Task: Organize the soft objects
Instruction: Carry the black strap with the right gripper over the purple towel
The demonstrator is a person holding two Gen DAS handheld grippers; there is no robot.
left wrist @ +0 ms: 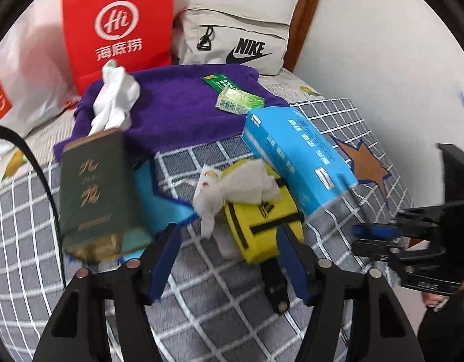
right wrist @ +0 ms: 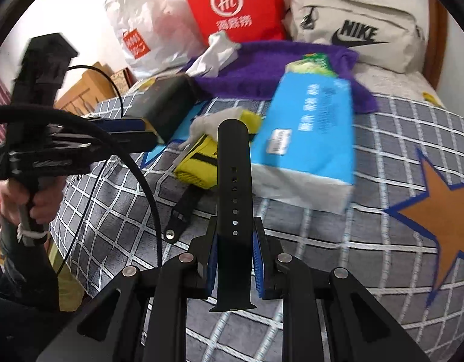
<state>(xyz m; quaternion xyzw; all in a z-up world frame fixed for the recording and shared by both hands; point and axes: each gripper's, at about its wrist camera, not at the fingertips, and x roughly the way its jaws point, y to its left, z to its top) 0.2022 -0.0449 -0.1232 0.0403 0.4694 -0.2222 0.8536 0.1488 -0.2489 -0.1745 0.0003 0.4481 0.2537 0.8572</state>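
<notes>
Two views over a bed spread with a grey quilt [left wrist: 219, 304] checked in white, with an orange star [right wrist: 437, 208] and a blue patch sewn on. White wall behind, brown wooden post at the corner.

Lined up against the wall: a white plastic bag [right wrist: 147, 30], a red paper bag [left wrist: 120, 27] standing upright, a beige Nike bag [left wrist: 238, 42] lying zipped shut. Contents of all three hidden.

Spread in front of those, a purple towel [left wrist: 177, 108] carrying a bunched white cloth [left wrist: 114, 99] and two small green packets [left wrist: 232, 93]. Nearer, a dark green box [left wrist: 93, 193] at the towel's edge, a blue box [left wrist: 301, 154] tilted against a yellow pouch [left wrist: 262, 226], crumpled white tissue [left wrist: 235, 190] lying on the pouch.

Right gripper [right wrist: 234, 241] closed narrowly on a black watch strap [right wrist: 234, 181], strap pointing forward over the yellow pouch, lifted clear of the quilt. Second black strap piece [right wrist: 183, 214] flat on the quilt, just left of the held one, one end tucked under the pouch.

Left gripper [left wrist: 232, 259] about half open, nothing between the blue-padded fingers [left wrist: 165, 256], hovering above the quilt with the yellow pouch just ahead and the green box beside the left finger. Held by a hand [right wrist: 35, 199] on a black handle.
</notes>
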